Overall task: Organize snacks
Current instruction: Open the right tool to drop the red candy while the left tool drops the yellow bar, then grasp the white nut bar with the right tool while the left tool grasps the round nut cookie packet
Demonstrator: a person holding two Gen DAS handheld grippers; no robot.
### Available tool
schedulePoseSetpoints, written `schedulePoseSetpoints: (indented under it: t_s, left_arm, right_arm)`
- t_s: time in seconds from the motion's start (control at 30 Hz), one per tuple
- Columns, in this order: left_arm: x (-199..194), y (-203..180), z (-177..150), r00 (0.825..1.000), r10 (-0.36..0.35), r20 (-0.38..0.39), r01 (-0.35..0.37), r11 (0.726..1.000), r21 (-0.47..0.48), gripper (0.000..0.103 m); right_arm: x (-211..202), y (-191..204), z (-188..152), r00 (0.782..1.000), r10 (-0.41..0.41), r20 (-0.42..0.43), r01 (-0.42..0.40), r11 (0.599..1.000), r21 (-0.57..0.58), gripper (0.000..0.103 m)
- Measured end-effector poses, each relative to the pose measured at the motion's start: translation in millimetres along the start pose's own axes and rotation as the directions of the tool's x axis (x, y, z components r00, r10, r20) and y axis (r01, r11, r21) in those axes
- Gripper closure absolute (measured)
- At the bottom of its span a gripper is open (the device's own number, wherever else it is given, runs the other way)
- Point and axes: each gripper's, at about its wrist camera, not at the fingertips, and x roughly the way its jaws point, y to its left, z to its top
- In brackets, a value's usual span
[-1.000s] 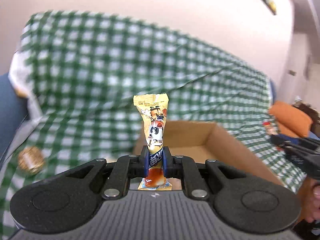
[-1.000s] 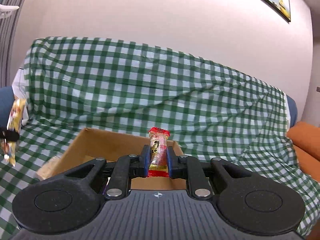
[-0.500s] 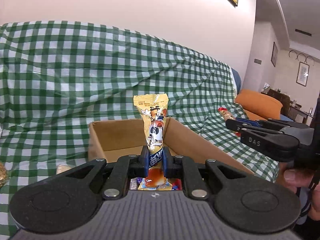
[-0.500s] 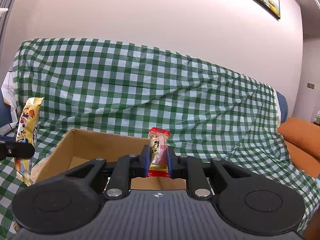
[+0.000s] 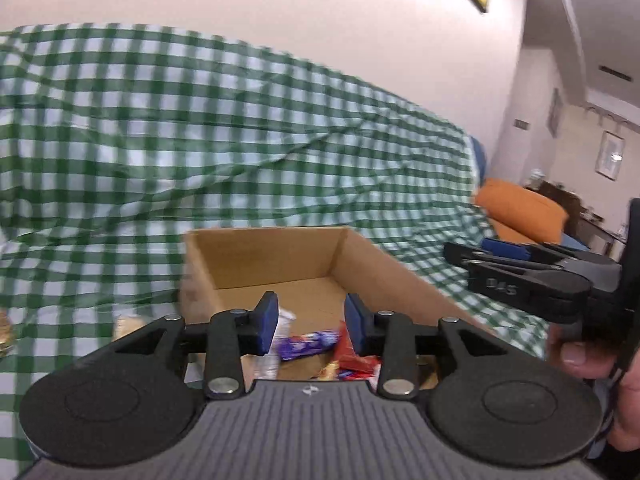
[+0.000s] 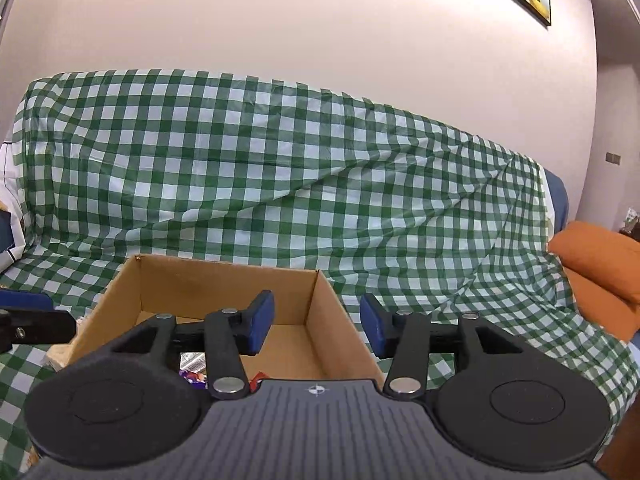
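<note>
Snacks (image 5: 316,344) loose on floor of cardboard box (image 5: 280,256), 6 o'clock of left view. Left gripper (image 5: 311,322) jaws apart, empty; right gripper (image 6: 317,324) likewise, over box rim. Wrappers likely light, crinkly, slippery; pinch mid-body or sealed end.

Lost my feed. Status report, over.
Left gripper open, empty. Right gripper open, empty. Snacks lie in cardboard box. Nothing in the way.
</note>
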Motion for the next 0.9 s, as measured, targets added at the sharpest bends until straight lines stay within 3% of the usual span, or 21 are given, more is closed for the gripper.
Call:
schedulePoseSetpoints:
  t_s: [0.17,0.3,0.4,0.43,0.53,0.57,0.63,0.67,0.7,0.77,0.8,0.9]
  left_arm:
    - [1.4,40.8,16.5,0.991,0.078,-0.107,-0.086,0.994,-0.074,0.063]
    - [16.2,87.2,51.5,0.960,0.199,-0.199,-0.210,0.977,-0.038,0.060]
    - [33.0,136.7,69.5,0.915,0.308,-0.262,-0.337,0.938,-0.075,0.037]
    - [40.3,156.9,71.7,0.891,0.346,-0.293,-0.388,0.916,-0.102,0.028]
    - [51.1,210.4,63.8,0.836,0.425,-0.347,-0.501,0.849,-0.166,0.025]
    - [50.9,226.4,55.6,0.826,0.441,-0.352,-0.523,0.832,-0.185,0.024]
    - [49.9,252.7,28.9,0.821,0.454,-0.346,-0.540,0.813,-0.216,0.020]
    - [56.5,266.2,19.4,0.778,0.451,-0.437,-0.575,0.792,-0.206,0.023]
    - [67.0,282.0,16.8,0.710,0.448,-0.544,-0.634,0.742,-0.216,0.025]
    - [62.3,302.7,16.6,0.762,0.419,-0.493,-0.614,0.709,-0.347,0.019]
    - [61.8,308.9,17.8,0.764,0.423,-0.487,-0.619,0.694,-0.368,0.018]
    - [62.5,325.7,19.3,0.729,0.449,-0.517,-0.666,0.640,-0.384,0.018]
  right_arm:
    - [4.4,14.0,3.8,1.000,0.018,-0.012,-0.017,0.999,0.031,0.050]
    - [5.8,35.2,6.0,0.998,0.057,-0.017,-0.056,0.998,0.033,0.049]
    - [5.7,53.7,7.8,0.996,0.089,-0.015,-0.088,0.996,0.022,0.048]
    - [5.2,59.9,7.8,0.995,0.098,-0.017,-0.098,0.995,0.015,0.046]
    - [3.8,77.0,9.4,0.991,0.129,-0.019,-0.129,0.992,-0.008,0.046]
    - [3.4,83.6,9.2,0.990,0.141,-0.020,-0.142,0.990,-0.016,0.046]
    - [3.1,94.0,9.7,0.987,0.160,-0.025,-0.161,0.986,-0.032,0.046]
    - [3.7,99.6,9.7,0.985,0.168,-0.027,-0.169,0.985,-0.042,0.046]
    - [3.3,105.9,9.3,0.984,0.178,-0.028,-0.179,0.982,-0.057,0.046]
    - [2.7,115.6,9.5,0.981,0.192,-0.023,-0.194,0.977,-0.087,0.046]
    - [2.2,121.3,9.6,0.979,0.203,-0.015,-0.204,0.973,-0.110,0.046]
    - [4.1,136.9,12.0,0.972,0.236,0.002,-0.232,0.958,-0.167,0.046]
